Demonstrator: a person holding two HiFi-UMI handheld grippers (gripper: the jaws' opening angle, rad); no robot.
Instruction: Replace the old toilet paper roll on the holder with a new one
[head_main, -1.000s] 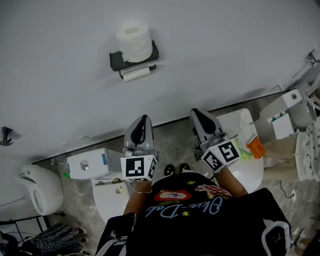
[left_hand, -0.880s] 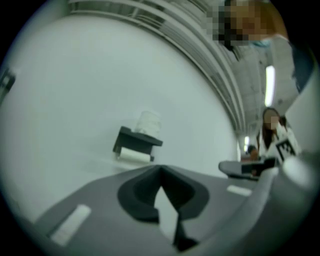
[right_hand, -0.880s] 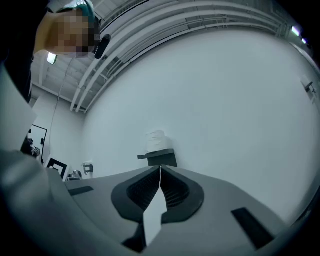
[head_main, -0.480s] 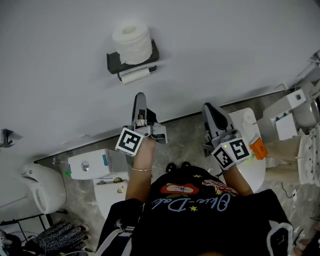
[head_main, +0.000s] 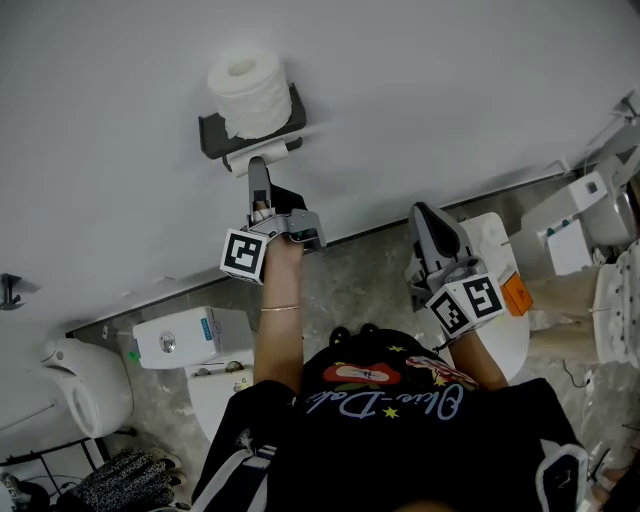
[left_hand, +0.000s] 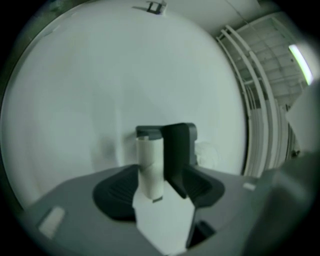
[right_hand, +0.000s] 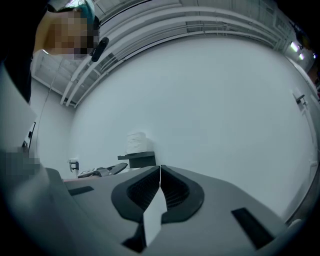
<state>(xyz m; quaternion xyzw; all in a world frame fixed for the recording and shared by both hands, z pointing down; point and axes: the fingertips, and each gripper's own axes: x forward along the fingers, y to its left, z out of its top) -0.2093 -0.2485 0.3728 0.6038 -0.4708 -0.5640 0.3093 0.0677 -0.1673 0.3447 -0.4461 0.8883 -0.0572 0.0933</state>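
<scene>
Full roll (head_main: 247, 92) sitting on top of the wall holder (head_main: 212, 135), old roll (head_main: 262, 153) hanging under its shelf, left gripper (head_main: 258, 175) hovering just below, right gripper (head_main: 421, 213) waiting well apart rightward.

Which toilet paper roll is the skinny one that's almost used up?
The thin white roll hanging under the dark grey wall holder. The fat full white roll stands on top of it.

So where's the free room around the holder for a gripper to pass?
Bare wall lies left, right and above the holder. Crowded: the new roll fills its shelf, and the old roll hangs just under it, at the tips of the open left gripper.
</scene>
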